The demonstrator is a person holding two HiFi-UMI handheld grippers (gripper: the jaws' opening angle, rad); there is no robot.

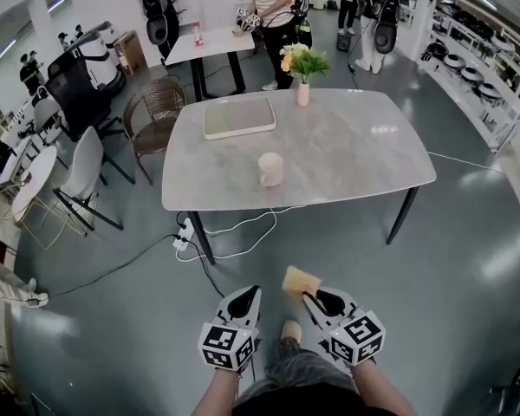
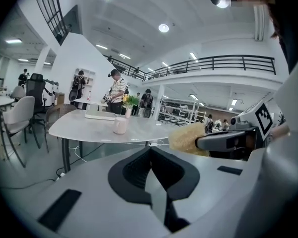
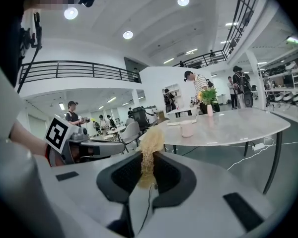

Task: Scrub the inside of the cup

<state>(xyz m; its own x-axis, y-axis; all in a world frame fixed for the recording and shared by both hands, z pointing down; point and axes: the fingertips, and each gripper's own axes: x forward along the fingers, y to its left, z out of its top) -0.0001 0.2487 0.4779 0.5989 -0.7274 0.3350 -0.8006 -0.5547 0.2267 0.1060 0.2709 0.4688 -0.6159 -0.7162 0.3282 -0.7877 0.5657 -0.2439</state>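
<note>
Yellow loofah sponge (image 1: 300, 281) pinched in right gripper (image 1: 309, 296), left gripper (image 1: 252, 293) jaws pressed together empty; pale cup (image 1: 270, 169) stands upright near tabletop (image 1: 355, 146) front edge, well ahead, nearer left gripper's side.

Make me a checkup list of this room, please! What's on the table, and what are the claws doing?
Surface: grey table, mostly bare.
Job's things: cup upright on the table; yellow sponge off the table.
Clutter: tray and flower vase toward the table's far side.
Grippers: left claw shut, empty; right claw shut on the yellow sponge.
Cables: white cable and power strip on the floor under the table.
Surroundings: chairs at left, people beyond the table, shelves at right.
</note>
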